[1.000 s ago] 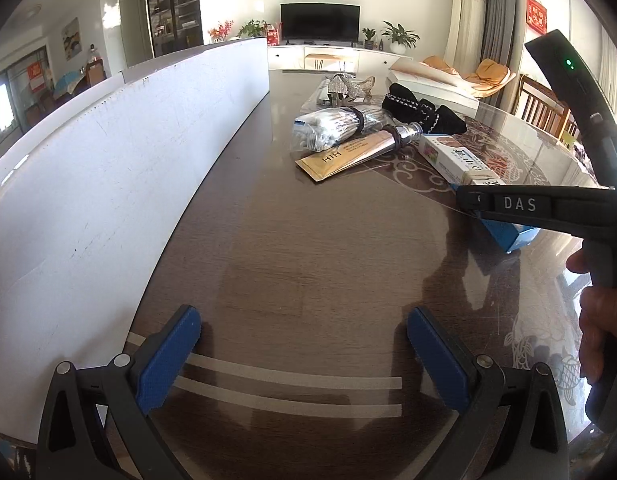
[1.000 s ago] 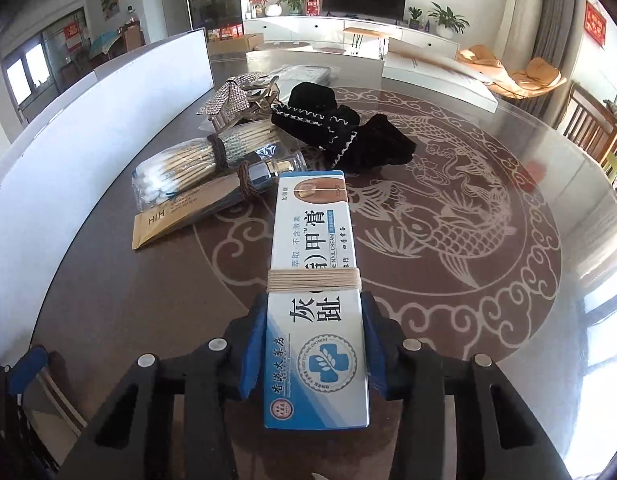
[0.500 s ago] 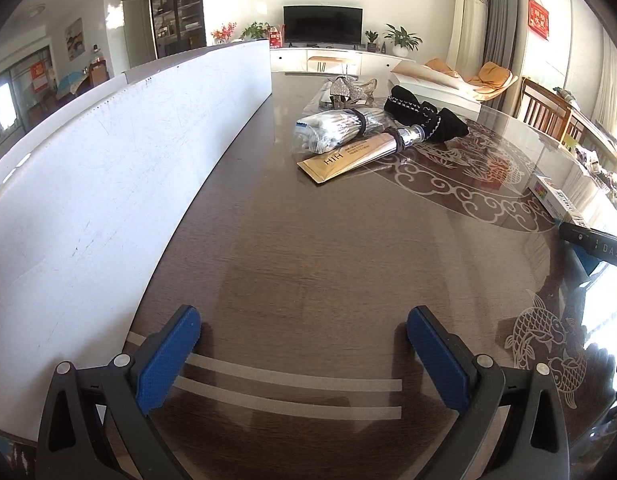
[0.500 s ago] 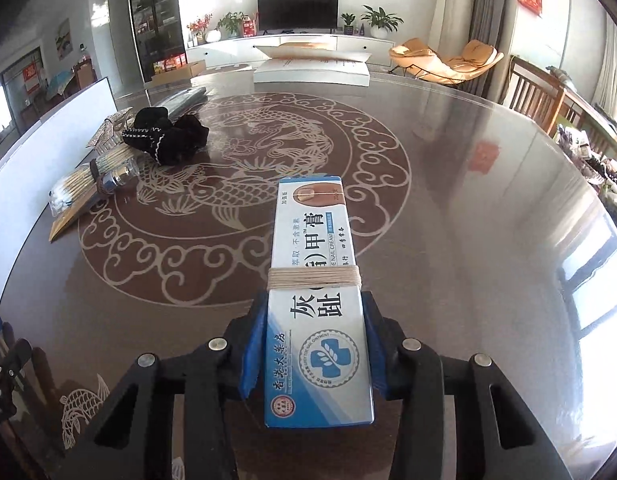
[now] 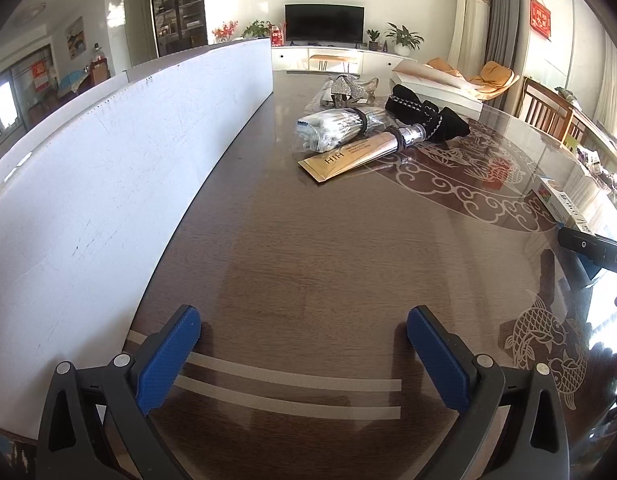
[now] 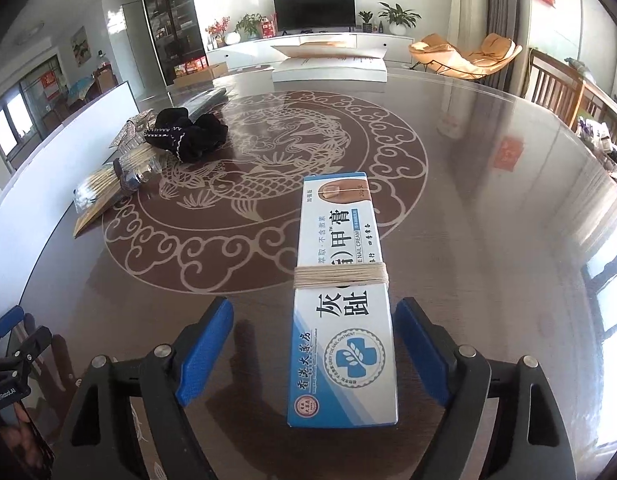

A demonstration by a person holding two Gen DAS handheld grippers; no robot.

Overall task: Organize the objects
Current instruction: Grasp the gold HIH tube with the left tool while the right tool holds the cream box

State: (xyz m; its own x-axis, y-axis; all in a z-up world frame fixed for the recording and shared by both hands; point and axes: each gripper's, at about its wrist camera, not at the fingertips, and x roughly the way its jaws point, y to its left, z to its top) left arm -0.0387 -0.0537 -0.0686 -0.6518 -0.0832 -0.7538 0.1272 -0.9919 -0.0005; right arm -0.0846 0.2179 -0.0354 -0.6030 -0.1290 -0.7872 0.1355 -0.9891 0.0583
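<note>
Cardboard: the box is a long, light, stiff carton with string wound round its middle; judged easy to crush at the thin walls but unlikely to slip on rubber pads.
Box place: flat on the glass-topped table, at the right edge of the fish medallion, well apart from the pile at the left.
Right gripper: jaws have just been opening; they stand wide, the box lies between them, and there is a clear gap at the left pad and a narrower one at the right.
Left gripper: wide, nothing between its pads, poised over two pale strips on the table.
Where to hold: across the narrow width near the string, by the long sides; a judgement, since the ends would tip it.
Pile: swabs, tube, black cloth and a glittery item, lying close together.
Right view only: the box's full face and both gaps.
Left view only: the white board along the table's left side, the strips, and the box's far end seen past the right gripper's body at the frame edge.
</note>
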